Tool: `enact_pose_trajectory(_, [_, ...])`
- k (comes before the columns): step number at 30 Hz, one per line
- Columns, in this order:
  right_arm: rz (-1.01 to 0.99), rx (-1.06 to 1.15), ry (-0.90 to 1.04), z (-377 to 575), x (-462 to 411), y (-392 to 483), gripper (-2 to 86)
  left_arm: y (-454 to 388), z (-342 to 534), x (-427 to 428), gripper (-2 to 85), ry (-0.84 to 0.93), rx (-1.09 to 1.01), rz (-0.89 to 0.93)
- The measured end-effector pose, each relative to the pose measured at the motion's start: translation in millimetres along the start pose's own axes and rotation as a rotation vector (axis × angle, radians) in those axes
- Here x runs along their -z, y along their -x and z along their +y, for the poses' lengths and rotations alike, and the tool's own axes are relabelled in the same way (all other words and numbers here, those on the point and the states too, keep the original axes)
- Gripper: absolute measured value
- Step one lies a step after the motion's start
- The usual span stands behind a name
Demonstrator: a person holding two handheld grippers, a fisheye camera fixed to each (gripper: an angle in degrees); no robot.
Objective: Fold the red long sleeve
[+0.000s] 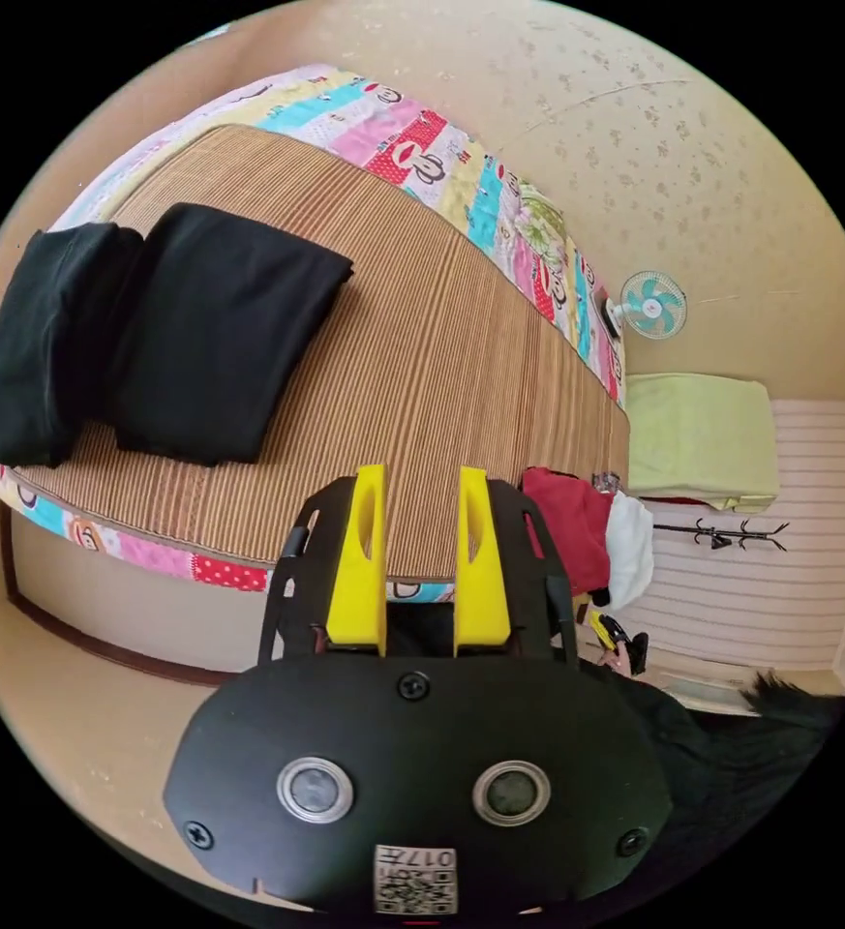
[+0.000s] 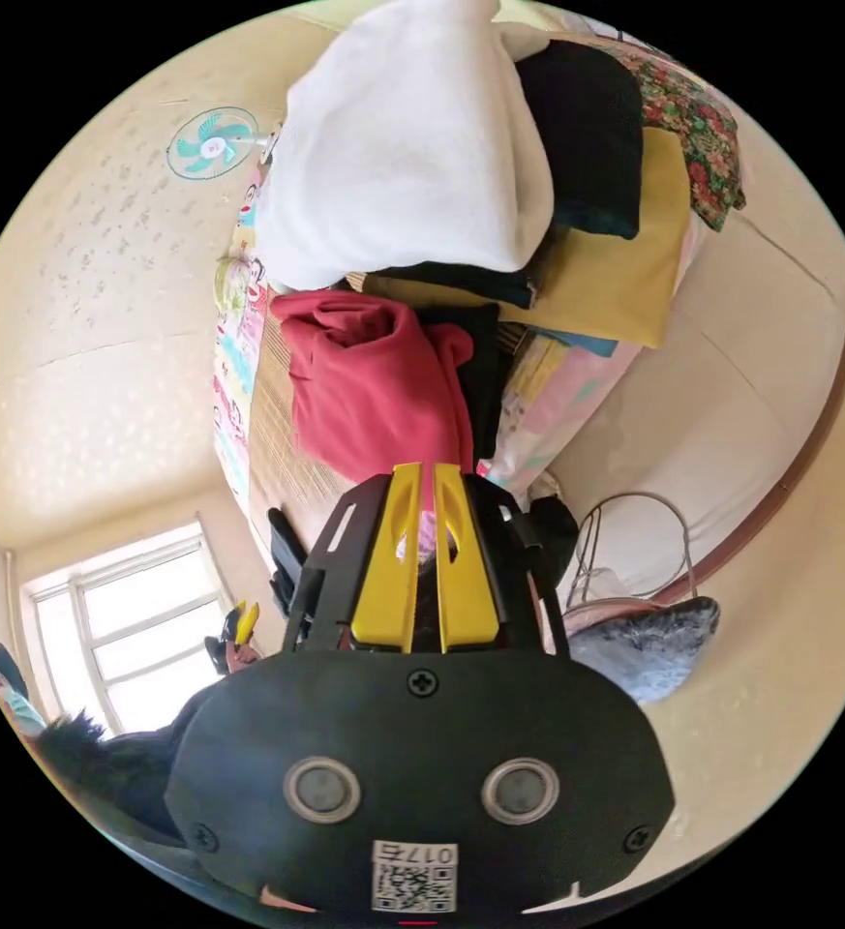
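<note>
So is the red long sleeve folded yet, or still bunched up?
Bunched up: the red long sleeve lies crumpled in loose rolls on the striped mat, no flat folded edges.

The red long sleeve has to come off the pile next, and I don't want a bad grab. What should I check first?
1. Red long sleeve reachable: ok, bunched just ahead of the right gripper.
2. Right gripper closed on it: cannot tell; the jaws stand close together at its edge.
3. Left gripper free: ok, open over the striped mat.
4. Folding room on the mat: ok beside the two folded black garments.
5. White garment off the red one: not ok, it lies against its far side.
</note>
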State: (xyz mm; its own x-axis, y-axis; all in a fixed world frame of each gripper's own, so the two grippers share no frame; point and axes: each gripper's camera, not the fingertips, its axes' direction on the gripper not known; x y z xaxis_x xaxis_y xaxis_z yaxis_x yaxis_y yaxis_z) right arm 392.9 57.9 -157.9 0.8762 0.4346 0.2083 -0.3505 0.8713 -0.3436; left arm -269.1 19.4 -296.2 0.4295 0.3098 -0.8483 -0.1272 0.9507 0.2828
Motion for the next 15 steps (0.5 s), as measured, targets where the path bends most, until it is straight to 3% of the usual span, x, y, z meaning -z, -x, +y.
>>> enact_pose_trajectory(4, [0.050,0.053,-0.002,39.3,-19.5,45.1,2.6,83.8,-22.7,33.7,11.8,-0.133,0.165,-0.171])
enact_pose_trajectory(9, [-0.065,0.068,0.039,66.8,-65.4,94.0,2.6,185.1,-46.3,43.9,14.4,-0.206,0.348,-0.356])
enact_pose_trajectory(15, [-0.132,0.114,0.129,103.6,-126.7,155.1,2.8,252.2,-62.8,-22.3,14.0,-0.066,0.372,-0.255])
